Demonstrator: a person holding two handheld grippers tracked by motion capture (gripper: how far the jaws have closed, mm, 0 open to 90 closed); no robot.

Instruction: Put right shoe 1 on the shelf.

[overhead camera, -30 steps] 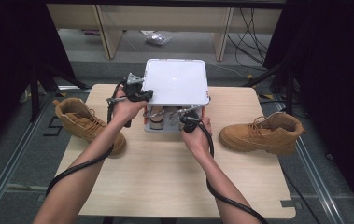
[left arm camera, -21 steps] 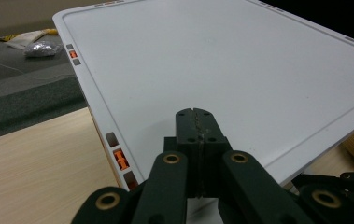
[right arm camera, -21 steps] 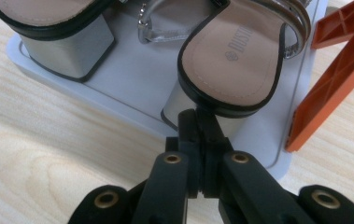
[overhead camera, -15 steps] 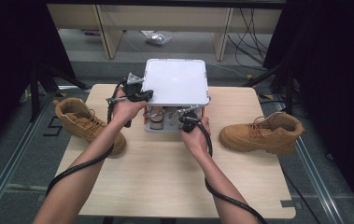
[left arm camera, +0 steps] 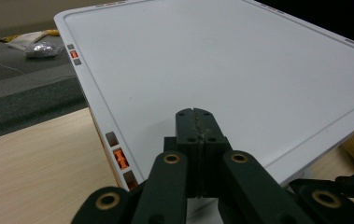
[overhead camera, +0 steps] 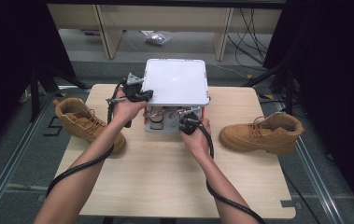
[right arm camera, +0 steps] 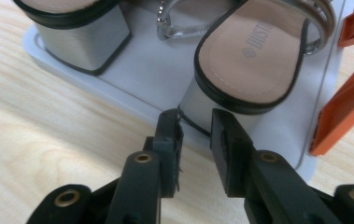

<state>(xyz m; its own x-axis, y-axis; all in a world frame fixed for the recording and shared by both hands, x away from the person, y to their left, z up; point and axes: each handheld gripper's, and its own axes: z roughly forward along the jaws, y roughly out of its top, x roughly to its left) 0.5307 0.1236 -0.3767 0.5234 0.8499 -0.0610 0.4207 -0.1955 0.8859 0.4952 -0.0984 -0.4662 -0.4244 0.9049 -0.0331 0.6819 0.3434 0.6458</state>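
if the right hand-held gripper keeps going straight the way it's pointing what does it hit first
Most likely the silver block heel of the nearer sandal, right ahead of the right hand-held gripper; its jaws stand open.

Over the last second, little change. Right tool [overhead camera: 187, 122] has edged slightly closer to the white box's base [overhead camera: 165, 129]. Left tool [overhead camera: 139, 93] and raised lid [overhead camera: 176, 81] show no discernible shift.

Smooth matt plastic lid [left arm camera: 240, 70] — pale wood-grain table [overhead camera: 165, 182]

Light wood counter [overhead camera: 165, 182], grey carpeted floor [overhead camera: 20, 158] (metal rails along it), pale shelving [overhead camera: 165, 18] beyond the far edge, black drapes [overhead camera: 333, 70] at both sides.
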